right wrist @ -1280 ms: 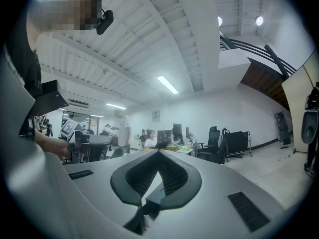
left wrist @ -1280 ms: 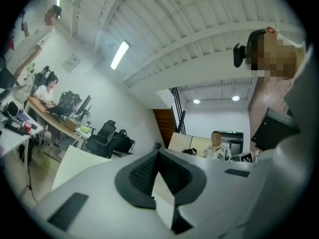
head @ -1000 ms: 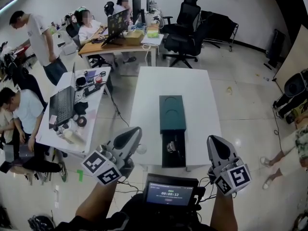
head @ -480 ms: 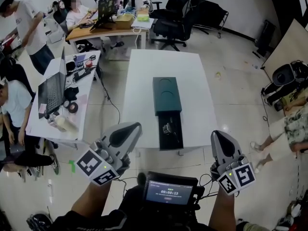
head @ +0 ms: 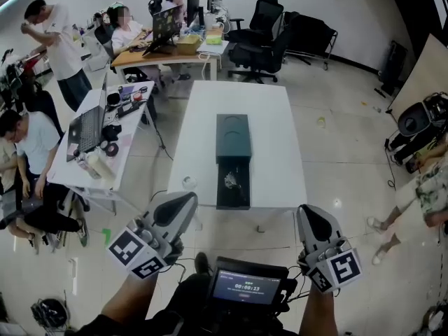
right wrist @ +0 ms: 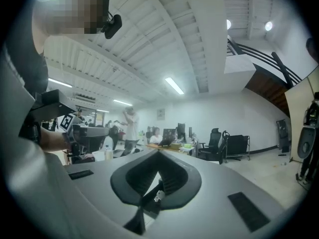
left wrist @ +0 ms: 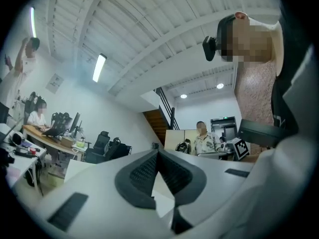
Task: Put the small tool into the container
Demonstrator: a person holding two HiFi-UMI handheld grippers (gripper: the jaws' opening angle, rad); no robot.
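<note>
Step closer to the white table (head: pixel 280 117) at frame centre first, with the left gripper (head: pixel 183 203) and right gripper (head: pixel 308 215) both clenched on nothing, low in the frame and well apart from the work. Release one pair of jaws early, then come straight down on the small tool (head: pixel 232 180), seemingly lying in the open black tray (head: pixel 241 198) at the near end of the dark green container (head: pixel 233 137).

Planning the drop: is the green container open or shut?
Open: the container shows a dark interior at its near end, something small inside.
</note>
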